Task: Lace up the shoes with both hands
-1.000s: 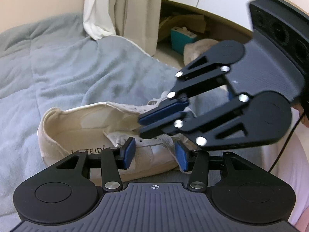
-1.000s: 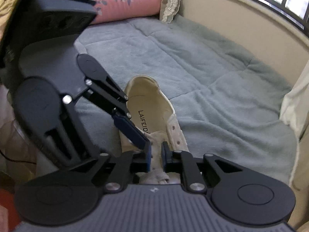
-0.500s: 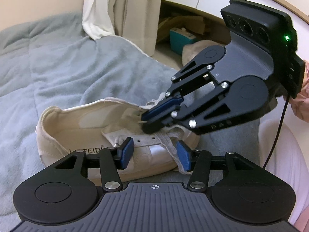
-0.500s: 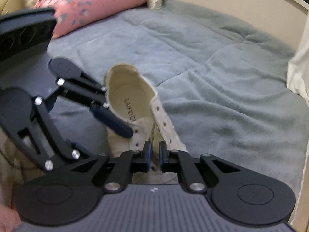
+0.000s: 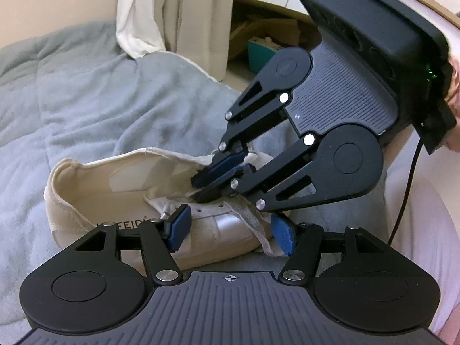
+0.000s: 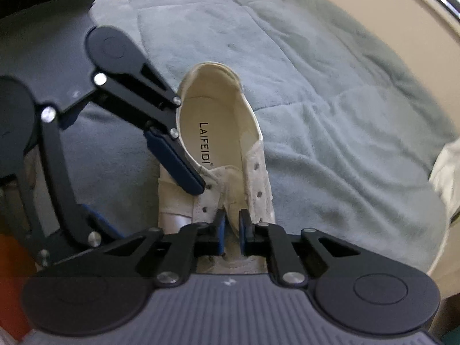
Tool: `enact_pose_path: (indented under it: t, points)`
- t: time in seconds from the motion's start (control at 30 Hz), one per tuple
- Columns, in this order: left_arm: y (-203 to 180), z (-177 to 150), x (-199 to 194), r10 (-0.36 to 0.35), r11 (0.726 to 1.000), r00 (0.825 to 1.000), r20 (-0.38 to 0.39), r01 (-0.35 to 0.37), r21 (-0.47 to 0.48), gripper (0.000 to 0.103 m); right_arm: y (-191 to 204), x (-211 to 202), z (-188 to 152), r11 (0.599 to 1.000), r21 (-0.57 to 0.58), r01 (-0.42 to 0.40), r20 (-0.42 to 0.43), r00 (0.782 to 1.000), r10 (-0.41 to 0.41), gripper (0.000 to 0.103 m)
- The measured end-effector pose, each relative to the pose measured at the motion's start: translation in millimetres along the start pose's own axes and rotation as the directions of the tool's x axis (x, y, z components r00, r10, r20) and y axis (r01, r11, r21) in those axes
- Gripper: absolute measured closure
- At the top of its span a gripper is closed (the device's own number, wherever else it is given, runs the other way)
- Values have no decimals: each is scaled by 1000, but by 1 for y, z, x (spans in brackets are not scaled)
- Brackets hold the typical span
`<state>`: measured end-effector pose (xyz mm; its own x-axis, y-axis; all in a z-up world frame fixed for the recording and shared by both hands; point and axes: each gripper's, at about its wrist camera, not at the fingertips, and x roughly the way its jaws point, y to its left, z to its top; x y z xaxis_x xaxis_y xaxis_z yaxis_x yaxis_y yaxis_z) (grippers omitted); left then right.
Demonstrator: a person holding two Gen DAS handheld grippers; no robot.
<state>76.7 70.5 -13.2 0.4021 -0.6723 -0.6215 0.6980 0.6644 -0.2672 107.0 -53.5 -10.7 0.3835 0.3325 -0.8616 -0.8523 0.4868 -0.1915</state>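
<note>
The right gripper (image 5: 214,185) has its fingers pressed nearly together on a limp, light lace (image 5: 250,221) above the shoe (image 6: 218,132); the left gripper (image 5: 230,230) is spread beside it. Soft shoe on bed (image 6: 330,86); grip lace near its tip.

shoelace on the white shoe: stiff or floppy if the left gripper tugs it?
Probably floppy: the shoelace drapes limply over the side of the shoe. The shoe may slide when tugged, since it lies on a soft blanket and the open left gripper isn't pinning it.
</note>
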Motion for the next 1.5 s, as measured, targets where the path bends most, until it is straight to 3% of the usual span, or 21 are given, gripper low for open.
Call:
enact_pose_path:
  t: [0.1, 0.17, 0.2, 0.3, 0.37, 0.43, 0.5, 0.67, 0.87, 1.0, 1.1, 1.2, 1.3, 1.5]
  points:
    - [-6, -3, -4, -24, 999, 1000, 7, 25, -27, 33, -9, -6, -15, 990, 141, -28, 77, 997, 17, 102]
    - [-14, -4, -5, -28, 999, 1000, 8, 29, -25, 32, -22, -11, -29, 938, 333, -92, 160, 986, 40, 102]
    - [-19, -5, -6, -28, 999, 1000, 8, 28, -19, 29, -31, -13, -37, 885, 442, -146, 213, 976, 55, 102]
    - [-35, -8, -8, -37, 999, 999, 9, 37, -1, 20, -58, -14, -74, 590, 710, -385, 404, 908, 106, 102]
    - [-46, -9, -9, -39, 999, 999, 9, 38, 24, 15, -69, -5, -100, 374, 772, -513, 512, 852, 112, 102]
    - [-58, -9, -8, -33, 998, 999, 7, 33, 54, 12, -74, 7, -118, 215, 774, -596, 589, 802, 103, 102]
    - [-70, -11, -10, -23, 997, 1000, 11, 22, 79, 12, -79, 12, -127, 120, 762, -637, 628, 771, 101, 102]
    - [-97, -14, -10, -12, 996, 1000, 15, 10, 87, 9, -84, 25, -136, -9, 737, -676, 674, 733, 95, 102]
    - [-131, -20, -13, -12, 997, 1000, 14, 11, 76, 7, -85, 35, -134, -49, 722, -690, 691, 716, 97, 102]
    - [-133, -19, -11, -13, 997, 1000, 14, 12, 73, 5, -84, 39, -131, -55, 719, -693, 695, 713, 95, 101]
    - [-137, -20, -11, -5, 997, 1000, 16, 3, 74, 5, -82, 35, -130, -52, 702, -710, 711, 694, 110, 101]
    - [-144, -20, -12, 3, 998, 1000, 20, -4, 64, 5, -77, 31, -124, -11, 710, -704, 700, 705, 115, 101]
    - [-164, -21, -15, 2, 999, 1000, 21, -3, 51, 5, -77, 27, -125, -6, 709, -705, 701, 704, 114, 101]
    - [-214, -27, -16, 19, 996, 1000, 21, -20, 86, 2, -66, 9, -106, 155, 708, -689, 678, 724, 125, 100]
